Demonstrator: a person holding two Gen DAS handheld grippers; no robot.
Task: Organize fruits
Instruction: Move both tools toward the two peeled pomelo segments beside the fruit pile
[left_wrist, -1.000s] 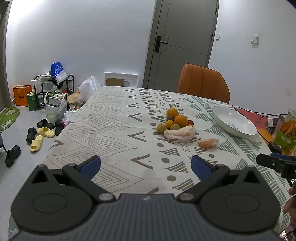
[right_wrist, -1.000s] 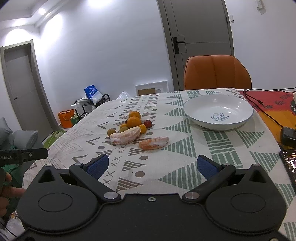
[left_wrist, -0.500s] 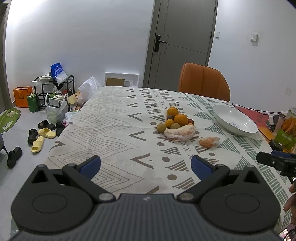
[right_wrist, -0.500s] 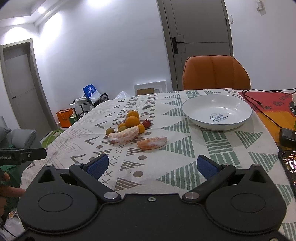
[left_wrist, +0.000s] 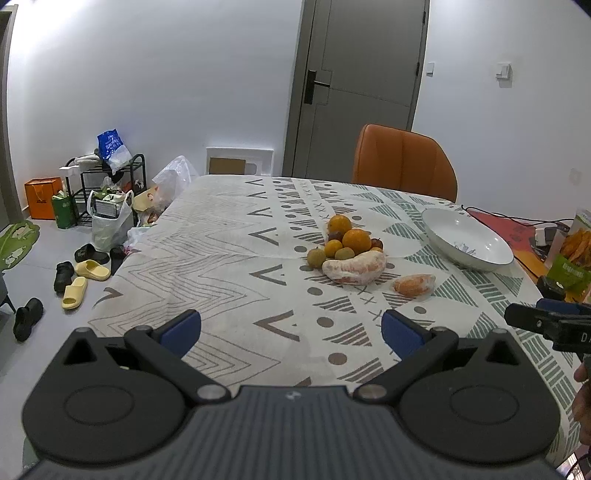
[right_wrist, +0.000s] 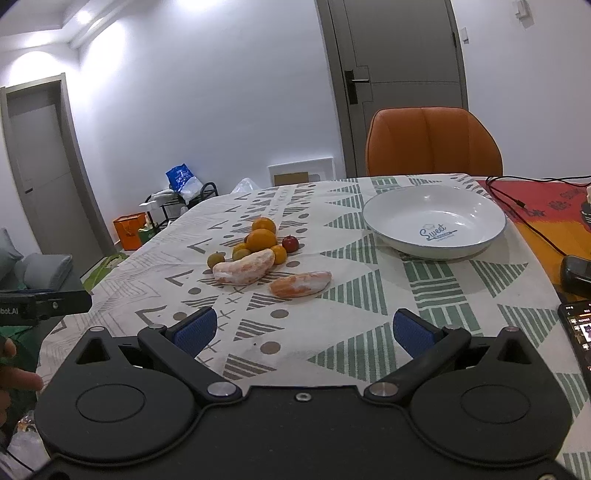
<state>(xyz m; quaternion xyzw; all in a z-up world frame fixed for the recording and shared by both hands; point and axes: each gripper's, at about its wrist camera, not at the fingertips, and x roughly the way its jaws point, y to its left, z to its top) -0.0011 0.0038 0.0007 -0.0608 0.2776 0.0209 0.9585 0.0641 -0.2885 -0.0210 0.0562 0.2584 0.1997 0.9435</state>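
Right wrist view: a cluster of loose fruit lies on the patterned green, grey and white tablecloth (right_wrist: 354, 291), comprising two round oranges (right_wrist: 261, 239), smaller yellow-orange citrus (right_wrist: 279, 254), small brownish-green round fruits (right_wrist: 215, 259), and one small dark red fruit (right_wrist: 290, 243) at the cluster's right edge. A large peeled pomelo segment with white pith (right_wrist: 243, 271) rests against the near side of the cluster, and a second, smaller peeled orange-pink segment (right_wrist: 300, 284) lies just beside it, apart from the pile and nearer the camera. A wide, shallow white bowl with blue lettering (right_wrist: 434, 220) stands well apart to the right of the fruit and contains nothing. The right gripper (right_wrist: 303, 330) hangs above the near edge of the table, its blue-padded fingers (right_wrist: 195, 329) spread wide with nothing between them. Left wrist view: the left gripper (left_wrist: 291, 328) is likewise spread wide and holds nothing, positioned over the near part of the cloth with the fruit ahead and slightly right of centre. The tip of the right gripper enters at the right margin. Beyond the table stand an orange upholstered chair (right_wrist: 434, 142) and a grey door (right_wrist: 400, 81); a black cable (right_wrist: 532, 225) and a dark phone (right_wrist: 578, 332) lie on the red-orange surface at the right, and shoes and bags (left_wrist: 85, 236) occupy the floor at the left.
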